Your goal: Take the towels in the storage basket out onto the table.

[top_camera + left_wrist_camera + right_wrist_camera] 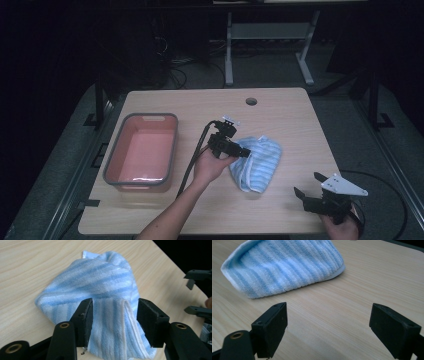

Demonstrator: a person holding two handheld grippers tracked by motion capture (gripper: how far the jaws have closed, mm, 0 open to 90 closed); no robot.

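One striped cloth (100, 290) between the parted, untouching jaws of the left hand-held gripper (113, 315).

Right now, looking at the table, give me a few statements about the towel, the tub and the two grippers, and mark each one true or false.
1. The blue striped towel lies on the table, outside the tub. True.
2. The pink tub holds the towel. False: the tub has no towel in it.
3. The left gripper has a fold of the towel between its jaws. True: the pads stand a little apart from the cloth.
4. The right gripper is clamped on the towel. False: its jaws are open over bare wood, short of the towel.
5. The tub stands to the right of the towel in the high view. False: it stands to the left.
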